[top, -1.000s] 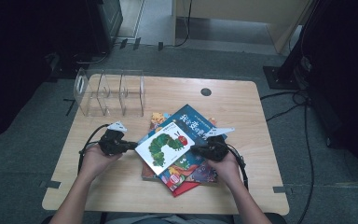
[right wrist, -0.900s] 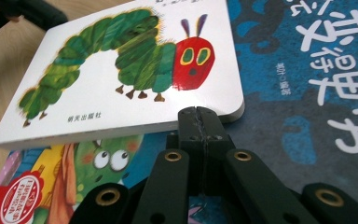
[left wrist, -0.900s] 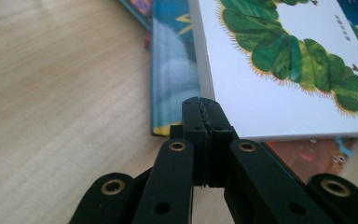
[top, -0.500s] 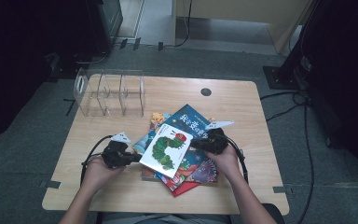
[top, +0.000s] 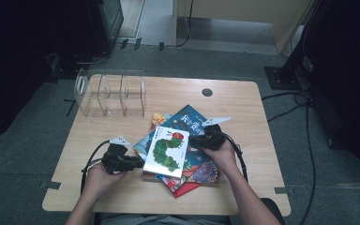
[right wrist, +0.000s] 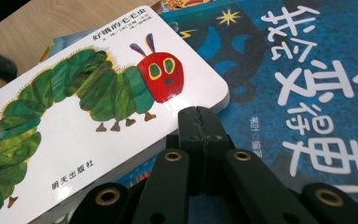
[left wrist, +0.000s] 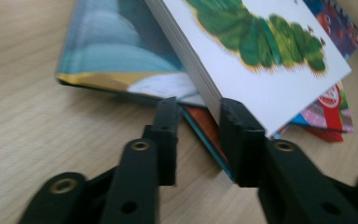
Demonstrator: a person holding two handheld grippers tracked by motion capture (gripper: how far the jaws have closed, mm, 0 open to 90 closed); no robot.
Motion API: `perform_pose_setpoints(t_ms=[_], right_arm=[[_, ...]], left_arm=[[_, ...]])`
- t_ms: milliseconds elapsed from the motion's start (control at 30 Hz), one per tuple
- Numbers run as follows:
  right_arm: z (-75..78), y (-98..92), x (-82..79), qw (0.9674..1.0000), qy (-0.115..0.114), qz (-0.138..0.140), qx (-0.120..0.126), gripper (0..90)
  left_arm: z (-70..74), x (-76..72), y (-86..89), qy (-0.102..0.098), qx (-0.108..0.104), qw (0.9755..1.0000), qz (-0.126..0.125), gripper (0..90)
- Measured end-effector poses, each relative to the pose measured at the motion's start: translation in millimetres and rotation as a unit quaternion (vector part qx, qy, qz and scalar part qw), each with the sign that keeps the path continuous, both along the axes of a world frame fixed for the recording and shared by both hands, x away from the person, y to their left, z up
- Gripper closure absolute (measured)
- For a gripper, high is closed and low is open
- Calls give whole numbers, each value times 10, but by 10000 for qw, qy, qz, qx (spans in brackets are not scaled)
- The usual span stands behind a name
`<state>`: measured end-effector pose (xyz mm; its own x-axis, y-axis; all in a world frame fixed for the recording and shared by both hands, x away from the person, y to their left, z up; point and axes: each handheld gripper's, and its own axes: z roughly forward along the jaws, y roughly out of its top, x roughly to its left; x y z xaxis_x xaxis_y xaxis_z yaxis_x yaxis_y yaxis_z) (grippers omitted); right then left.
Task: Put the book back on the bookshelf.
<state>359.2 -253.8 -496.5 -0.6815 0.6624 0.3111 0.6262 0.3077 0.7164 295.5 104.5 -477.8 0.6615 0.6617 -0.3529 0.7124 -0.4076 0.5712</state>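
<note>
A white board book with a green caterpillar (top: 165, 151) lies on top of a spread pile of picture books, its left side raised off the pile. My left gripper (top: 138, 162) sits at that book's left edge. Its jaws have just been opening and stand apart (left wrist: 198, 135) with nothing between them, the caterpillar book's page edge (left wrist: 270, 88) just beyond. My right gripper (top: 191, 139) is shut (right wrist: 200, 126), its tips against the right edge of the caterpillar book (right wrist: 74, 116), over a blue book with white characters (right wrist: 307, 84).
A clear plastic rack with dividers (top: 110, 93) stands at the table's back left. The wooden table (top: 243, 103) has a round hole near its back edge. Other colourful books (top: 201, 173) fan out under the top one. Cables trail from both grippers.
My left gripper has slid toward the near edge of the table and its jaws have parted. The caterpillar book has turned a little on the pile. The right gripper stays shut at its edge.
</note>
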Motion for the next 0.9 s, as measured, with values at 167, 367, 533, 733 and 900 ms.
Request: perform_pose_setpoints(t_ms=[167, 367, 533, 733, 900], right_arm=[[2, 31, 4, 10000, -61, 21, -41, 898], [-1, 136, -29, 9999, -50, 161, -18, 899], [18, 211, -117, 9993, -6, 359, -98, 898], [31, 229, -270, 9981, -98, 565, -228, 900], [33, 294, -338, 9972, -44, 716, -220, 900]], left_arm=[[19, 45, 73, -50, -7, 9993, 368, 418], [-59, 127, 55, 343, -259, 9972, 618, 278], [-76, 127, -39, 345, -265, 9969, 663, 250], [-71, 127, -62, 383, -343, 9960, 725, 213], [-69, 150, -45, 481, -408, 9954, 714, 215]])
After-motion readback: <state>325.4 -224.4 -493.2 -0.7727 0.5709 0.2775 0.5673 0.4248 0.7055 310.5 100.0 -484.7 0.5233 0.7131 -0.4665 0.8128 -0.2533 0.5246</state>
